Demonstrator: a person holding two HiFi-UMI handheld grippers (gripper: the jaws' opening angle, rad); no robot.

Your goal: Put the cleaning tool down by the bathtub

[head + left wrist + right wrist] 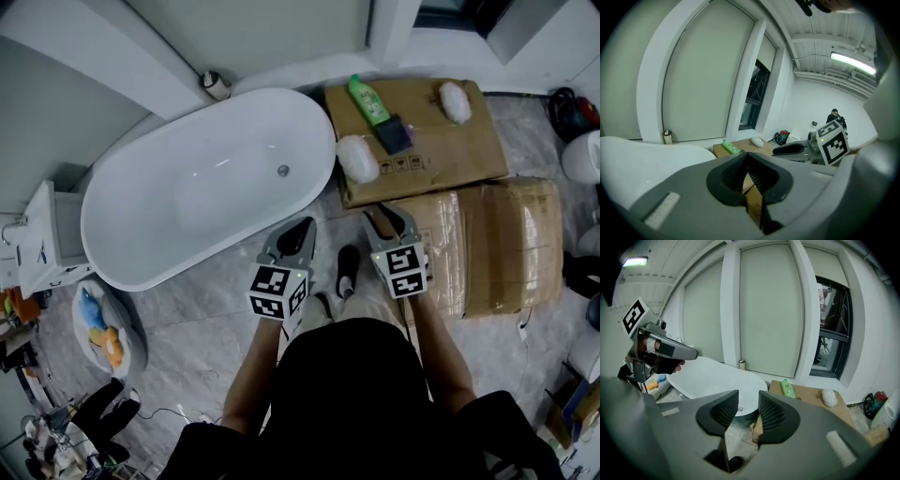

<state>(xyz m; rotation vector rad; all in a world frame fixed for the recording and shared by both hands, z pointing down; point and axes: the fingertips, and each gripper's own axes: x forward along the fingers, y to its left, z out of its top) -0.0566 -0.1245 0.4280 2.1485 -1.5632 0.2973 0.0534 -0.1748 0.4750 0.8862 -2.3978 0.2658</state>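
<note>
Head view: a dark scrubber [394,134] lies on a box [469,155] right of the tub [206,187], ungrasped. Left gripper view: left claw [747,159] pinched closed, empty. Right gripper view: right claw [748,397] narrowly apart, empty; pickup seemingly comes next, reaching forward.

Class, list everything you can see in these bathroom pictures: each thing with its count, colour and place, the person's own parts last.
bathtub: one, white, oval, at centre left
cardboard boxes: two, brown, on the floor right of the tub
bottle: one, green, lying on the far box
dark tool: one, blue-black, on the far box beside the bottle
fluffy pads: two, white, on the far box
small container: one, pale, on the ledge behind the tub
cabinet: one, white, at far left
left gripper: one, grey, jaws together, empty
right gripper: one, grey, jaws apart, empty
</note>
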